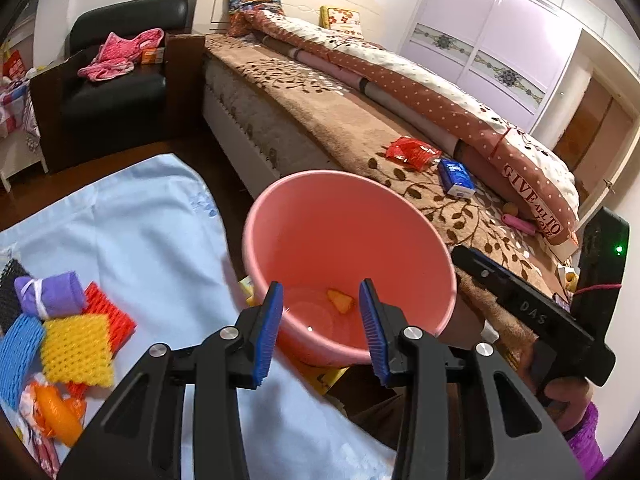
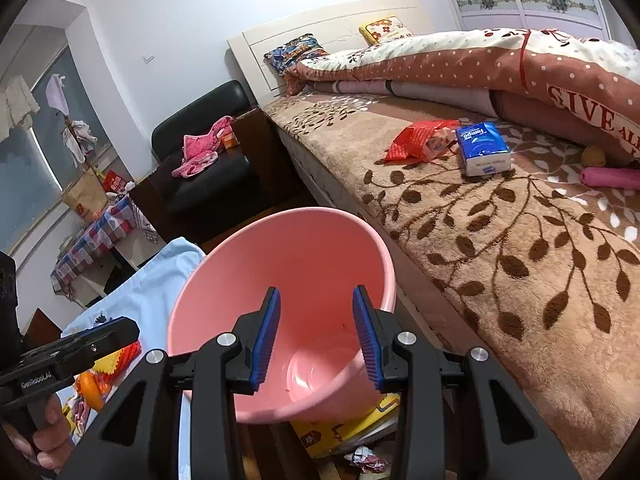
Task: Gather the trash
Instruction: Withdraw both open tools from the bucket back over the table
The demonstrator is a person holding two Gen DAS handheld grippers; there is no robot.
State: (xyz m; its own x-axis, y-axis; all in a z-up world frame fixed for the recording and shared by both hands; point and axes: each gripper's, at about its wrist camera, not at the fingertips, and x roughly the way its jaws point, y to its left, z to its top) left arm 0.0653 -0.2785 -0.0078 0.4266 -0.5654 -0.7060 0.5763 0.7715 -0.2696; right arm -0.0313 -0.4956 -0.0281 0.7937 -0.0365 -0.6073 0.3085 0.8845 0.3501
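Bedroom floor beside the bed is your working area. Your left tool has its blue pads apart with nothing between them; it points down into the pink bin. Your right tool also has its pads apart and empty, and it points into the same bin from the bed side. Both tools are level with each other, close together, each visible at the edge of the other's view: the right tool's body sits to the right of the bin rim, and your hand grips the left tool's handle at lower left.

One small orange scrap lies on the bin floor. The bin stands between the bed edge and a light blue cloth spread on the floor. On that cloth lie foam nets in yellow, blue and red, a purple roll and an orange wrapper. A crumpled wrapper lies on the floor just below the bin, beside a yellow box under its base.

On the bed, well apart from the bin, a red wrapper touches a blue tissue pack; a pink roll lies near the folded quilt. The near strip of the bed is open.
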